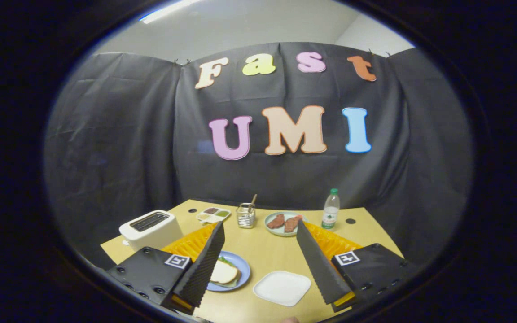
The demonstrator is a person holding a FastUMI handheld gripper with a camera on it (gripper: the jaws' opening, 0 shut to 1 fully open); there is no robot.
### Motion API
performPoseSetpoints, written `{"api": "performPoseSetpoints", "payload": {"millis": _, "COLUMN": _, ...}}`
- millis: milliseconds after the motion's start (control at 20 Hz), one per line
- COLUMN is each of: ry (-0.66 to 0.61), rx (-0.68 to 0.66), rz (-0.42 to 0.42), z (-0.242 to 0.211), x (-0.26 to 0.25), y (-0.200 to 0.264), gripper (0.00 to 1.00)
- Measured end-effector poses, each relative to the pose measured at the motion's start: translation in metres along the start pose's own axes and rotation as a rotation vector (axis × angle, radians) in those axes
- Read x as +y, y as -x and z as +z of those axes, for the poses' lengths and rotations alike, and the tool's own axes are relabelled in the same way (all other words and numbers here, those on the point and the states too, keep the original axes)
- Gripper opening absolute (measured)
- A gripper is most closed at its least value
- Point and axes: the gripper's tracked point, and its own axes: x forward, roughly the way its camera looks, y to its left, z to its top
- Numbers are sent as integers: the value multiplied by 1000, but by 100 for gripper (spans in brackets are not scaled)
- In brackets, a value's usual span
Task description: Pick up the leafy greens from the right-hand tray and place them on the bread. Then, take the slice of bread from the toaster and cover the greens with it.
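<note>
We see a tan table [263, 251], with the toaster [151, 229] as our landmark at its left edge. Just right of the toaster and farther back: a small divided tray [213, 215], then a mesh cup [246, 216]. Farther right sit a green plate [273, 229] and a bottle [330, 209]. Nearer than the toaster and to its right: a blue plate [243, 271], then a white tray [282, 287].

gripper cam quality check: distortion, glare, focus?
Gripper view: strong fisheye bends the table edges; ceiling light blows out; white tray, toaster and blue plate read clearly, far water bottle slightly soft; tool fingers open, nothing between them.
</note>
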Motion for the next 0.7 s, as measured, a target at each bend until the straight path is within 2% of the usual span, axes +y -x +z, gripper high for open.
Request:
{"api": "performPoseSetpoints", "payload": {"millis": 350, "ry": -22, "rx": -122, "rz": -133, "z": 36, "x": -27, "y": 7, "gripper": 100}}
{"api": "performPoseSetpoints", "payload": {"millis": 700, "ry": -12, "rx": -182, "rz": -197, "z": 59, "x": -48, "y": 10, "gripper": 100}}
